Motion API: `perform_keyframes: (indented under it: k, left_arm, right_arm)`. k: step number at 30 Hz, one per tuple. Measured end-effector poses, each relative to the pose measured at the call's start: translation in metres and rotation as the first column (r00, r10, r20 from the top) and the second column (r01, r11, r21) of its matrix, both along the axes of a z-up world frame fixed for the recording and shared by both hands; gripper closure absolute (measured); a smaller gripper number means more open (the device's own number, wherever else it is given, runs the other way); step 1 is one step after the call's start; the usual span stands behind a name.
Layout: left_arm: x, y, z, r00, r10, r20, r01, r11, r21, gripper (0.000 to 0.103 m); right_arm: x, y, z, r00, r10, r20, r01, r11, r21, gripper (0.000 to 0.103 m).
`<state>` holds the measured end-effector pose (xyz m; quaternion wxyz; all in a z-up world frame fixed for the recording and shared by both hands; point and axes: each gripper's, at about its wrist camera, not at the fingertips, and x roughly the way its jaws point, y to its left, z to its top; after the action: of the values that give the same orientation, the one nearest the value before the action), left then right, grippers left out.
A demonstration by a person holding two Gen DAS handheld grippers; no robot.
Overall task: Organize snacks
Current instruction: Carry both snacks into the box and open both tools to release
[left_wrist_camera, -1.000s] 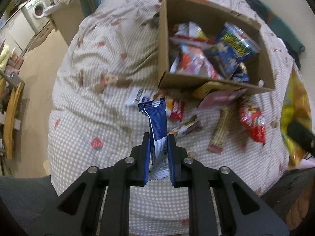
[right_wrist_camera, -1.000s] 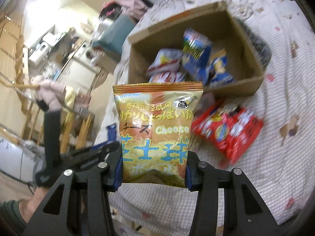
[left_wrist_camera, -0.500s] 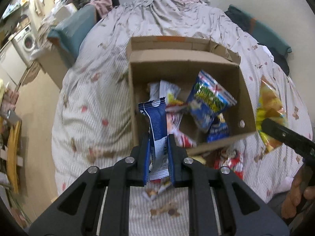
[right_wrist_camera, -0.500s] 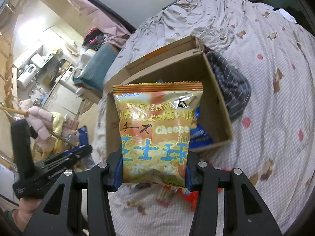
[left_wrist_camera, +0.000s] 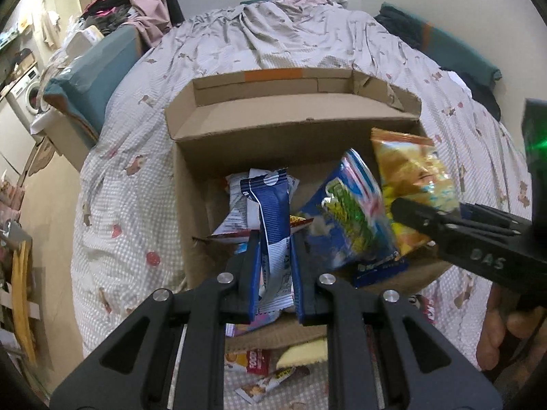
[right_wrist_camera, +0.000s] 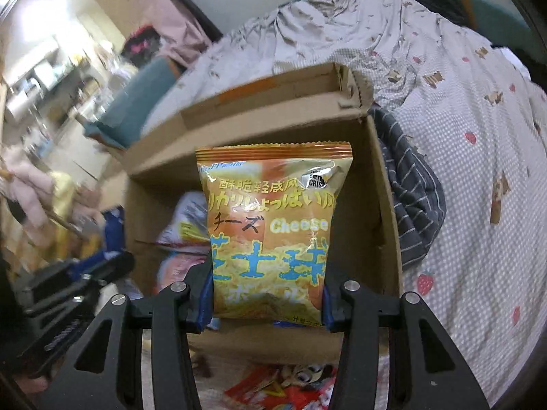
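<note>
An open cardboard box [left_wrist_camera: 191, 212] [right_wrist_camera: 383, 225] sits on the bed and holds several snack packs, among them a blue and green bag [left_wrist_camera: 348, 225]. My left gripper [left_wrist_camera: 275, 280] is shut on a blue and white snack packet [left_wrist_camera: 273, 225], held upright over the box's near left part. My right gripper [right_wrist_camera: 266, 304] is shut on a yellow cheese snack bag [right_wrist_camera: 273, 232], held over the box's right side. That bag also shows in the left wrist view [left_wrist_camera: 413, 184], with the right gripper's black body [left_wrist_camera: 471, 239] beside it.
Loose snack packs lie on the checked bedspread in front of the box [left_wrist_camera: 253, 362] [right_wrist_camera: 283, 389]. A dark striped cloth [right_wrist_camera: 413, 198] lies against the box's right wall. A teal cushion [left_wrist_camera: 92, 78] and a washing machine [left_wrist_camera: 24, 92] are at the left.
Both grippers have moved forward from the loose snacks to above the open box, each still holding its pack. The box now fills the middle of both views.
</note>
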<state>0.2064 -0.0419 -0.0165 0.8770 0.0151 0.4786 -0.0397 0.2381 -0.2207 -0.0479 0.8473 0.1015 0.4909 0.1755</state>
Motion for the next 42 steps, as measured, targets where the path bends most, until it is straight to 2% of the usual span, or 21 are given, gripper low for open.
perform_keyframes:
  k: [4, 8, 10, 19, 37, 38, 39, 40, 42]
  left_arm:
    - [0.009, 0.002, -0.011, 1.0, 0.001, -0.015, -0.002, 0.999, -0.034, 0.09]
    - [0.017, 0.002, -0.019, 1.0, -0.003, -0.012, 0.002, 1.0, -0.023, 0.09]
    - [0.021, 0.005, -0.023, 1.0, 0.01, -0.029, -0.011, 0.999, -0.038, 0.09]
    - [0.025, 0.016, -0.027, 0.998, 0.044, -0.037, -0.047, 0.997, -0.068, 0.09]
    - [0.024, 0.015, -0.032, 0.998, 0.031, -0.054, -0.035, 0.996, -0.076, 0.089]
    - [0.025, 0.015, -0.033, 0.998, 0.029, -0.063, -0.034, 0.996, -0.081, 0.087]
    - [0.025, 0.015, -0.035, 0.997, 0.026, -0.078, -0.033, 0.995, -0.092, 0.084]
    - [0.026, 0.015, -0.036, 0.995, 0.023, -0.092, -0.033, 0.994, -0.106, 0.073]
    - [0.025, 0.017, -0.036, 0.995, 0.023, -0.095, -0.035, 0.992, -0.125, 0.052]
  right_arm:
    - [0.007, 0.004, -0.017, 1.0, -0.019, -0.023, 0.018, 0.998, -0.063, 0.054]
    - [0.009, 0.009, -0.032, 0.998, -0.023, -0.065, 0.013, 0.987, -0.162, 0.054]
    - [0.012, 0.003, -0.04, 0.994, -0.042, -0.101, 0.029, 0.991, -0.132, 0.054]
    - [0.013, -0.014, -0.037, 0.99, -0.067, -0.126, 0.065, 0.998, -0.018, 0.054]
    - [0.015, -0.01, -0.038, 0.986, -0.049, -0.157, 0.051, 0.999, 0.005, 0.051]
    - [0.015, -0.01, -0.038, 0.986, -0.051, -0.16, 0.052, 0.999, 0.0, 0.051]
    - [0.015, -0.009, -0.037, 0.986, -0.053, -0.157, 0.053, 0.999, -0.009, 0.044]
    - [0.015, -0.008, -0.035, 0.988, -0.049, -0.145, 0.049, 0.999, -0.001, 0.033]
    - [0.013, -0.005, -0.029, 0.993, -0.029, -0.117, 0.031, 0.999, 0.014, 0.02]
